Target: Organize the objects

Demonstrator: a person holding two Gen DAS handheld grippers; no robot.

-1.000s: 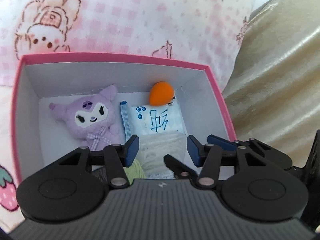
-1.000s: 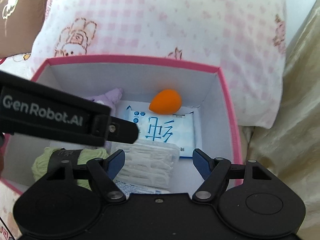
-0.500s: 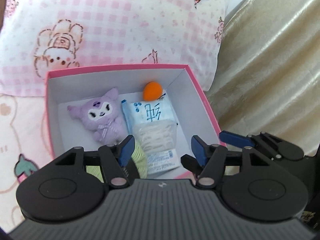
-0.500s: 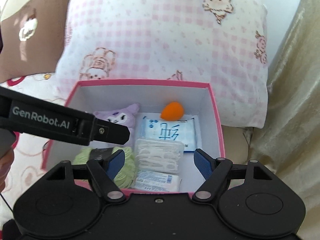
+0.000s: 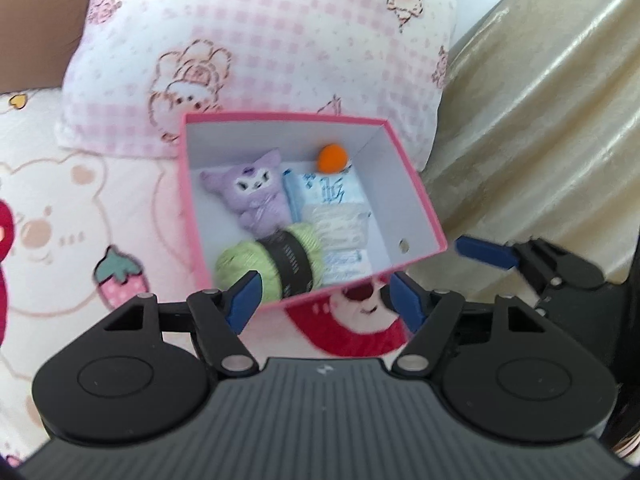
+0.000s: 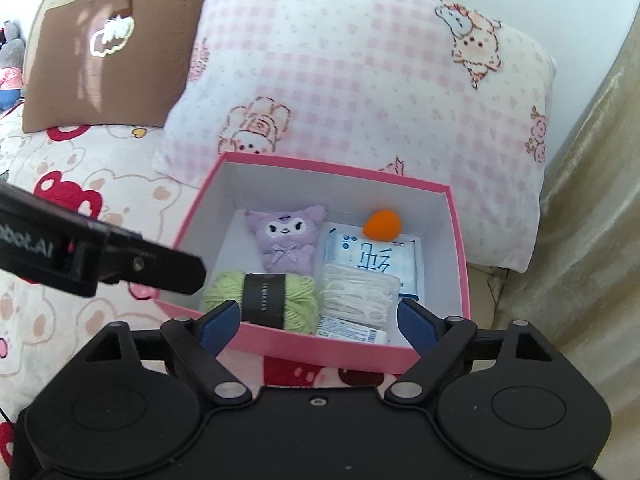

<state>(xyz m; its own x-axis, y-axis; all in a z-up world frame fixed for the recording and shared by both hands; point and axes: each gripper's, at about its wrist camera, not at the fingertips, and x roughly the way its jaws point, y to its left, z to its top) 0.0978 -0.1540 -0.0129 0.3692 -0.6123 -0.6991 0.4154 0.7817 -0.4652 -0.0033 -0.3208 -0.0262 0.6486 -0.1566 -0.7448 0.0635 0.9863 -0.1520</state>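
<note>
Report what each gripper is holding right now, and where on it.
Nothing. The left gripper and right gripper are both open and empty, jaws just opening, above the pink box.

Bear-print bed [image 6: 80, 208] w/ pink box [image 6: 316, 344], pink pillow [image 6: 360, 80] & brown pillow [image 6: 108, 44]

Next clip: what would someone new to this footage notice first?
The pink box on the cartoon-print blanket, in front of a pink checked pillow, draws the eye. Inside lie a purple plush at the back left, an orange sponge behind a blue-lettered packet, and green yarn in front.
</note>
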